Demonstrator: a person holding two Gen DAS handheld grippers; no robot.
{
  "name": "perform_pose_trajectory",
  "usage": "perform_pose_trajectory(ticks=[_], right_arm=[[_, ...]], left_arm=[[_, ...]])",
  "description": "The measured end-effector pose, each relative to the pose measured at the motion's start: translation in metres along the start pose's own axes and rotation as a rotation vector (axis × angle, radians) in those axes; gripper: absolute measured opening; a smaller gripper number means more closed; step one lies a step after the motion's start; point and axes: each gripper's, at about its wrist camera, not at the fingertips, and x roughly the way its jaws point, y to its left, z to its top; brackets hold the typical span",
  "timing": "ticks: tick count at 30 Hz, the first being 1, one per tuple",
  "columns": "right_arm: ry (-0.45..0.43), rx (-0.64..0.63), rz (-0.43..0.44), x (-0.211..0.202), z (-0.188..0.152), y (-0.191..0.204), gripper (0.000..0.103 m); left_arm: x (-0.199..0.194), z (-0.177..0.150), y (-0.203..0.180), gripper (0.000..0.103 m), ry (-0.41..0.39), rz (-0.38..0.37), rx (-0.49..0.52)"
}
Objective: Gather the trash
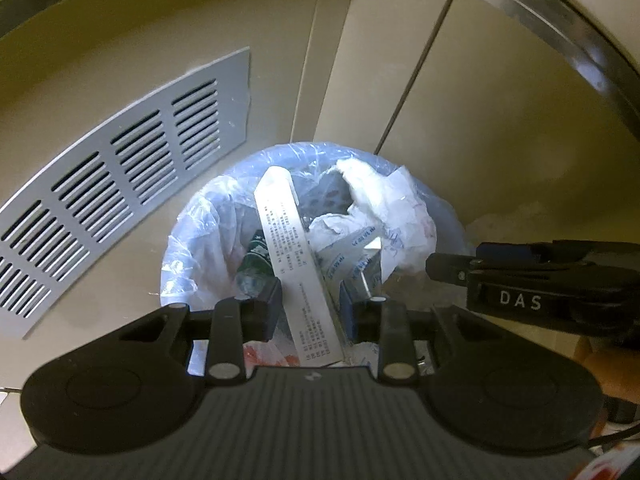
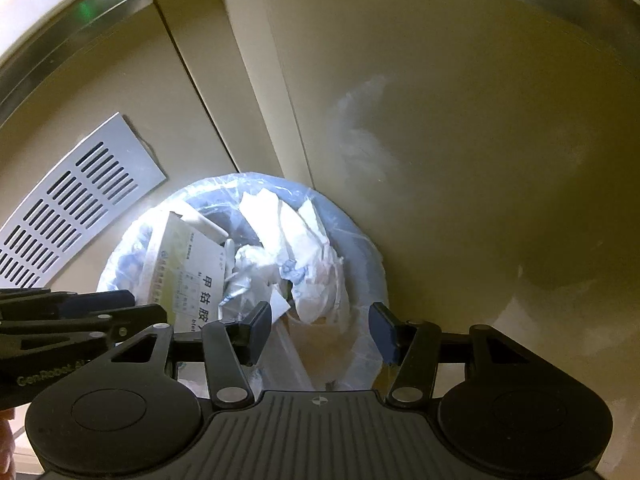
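My left gripper (image 1: 312, 306) is shut on a long white printed box (image 1: 298, 256), which stands slanted above a round bin (image 1: 180, 240) lined with a clear bluish bag. Crumpled white paper (image 1: 380, 200) and a green bottle (image 1: 256, 260) lie among the trash inside. In the right wrist view the same box (image 2: 188, 276) shows its printed face, with the left gripper (image 2: 100, 312) at the left edge. My right gripper (image 2: 322, 330) hangs open over the bin (image 2: 374, 256), with nothing between its fingers. It also enters the left wrist view as the right gripper (image 1: 452, 268).
A grey slotted vent panel (image 1: 120, 184) sits on the beige wall left of the bin, also seen as the vent panel (image 2: 72, 196). Beige cabinet panels stand behind the bin. A metal rail (image 1: 580, 52) curves overhead at the upper right.
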Motion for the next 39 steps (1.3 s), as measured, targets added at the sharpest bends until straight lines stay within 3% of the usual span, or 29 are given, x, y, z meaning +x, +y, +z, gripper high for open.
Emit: perform_pose_trajectory(ticks=[13, 18, 24, 27, 31, 39], right_arm=[[0.005, -0.043, 0.083, -0.032, -0.001, 0.019, 0.056], [0.029, -0.038, 0.114, -0.052, -0.009, 0.023, 0.056], [0.057, -0.045, 0.150, -0.081, -0.020, 0.026, 0.057], [0.052, -0.062, 0.159, -0.099, -0.024, 0.027, 0.066], [0.016, -0.086, 0.160, -0.121, -0.024, 0.031, 0.072], [-0.117, -0.033, 0.074, -0.174, -0.037, 0.053, 0.075]], left_arm=[[-0.048, -0.007, 0.003, 0.030, -0.027, 0.051, -0.049], [-0.075, -0.009, -0.003, 0.041, -0.046, 0.079, -0.064], [-0.109, -0.014, -0.007, 0.064, -0.072, 0.122, -0.084], [-0.126, -0.017, -0.007, 0.077, -0.099, 0.138, -0.114], [-0.150, -0.023, -0.005, 0.090, -0.153, 0.127, -0.149], [-0.193, -0.038, 0.013, 0.103, -0.224, 0.047, -0.128]])
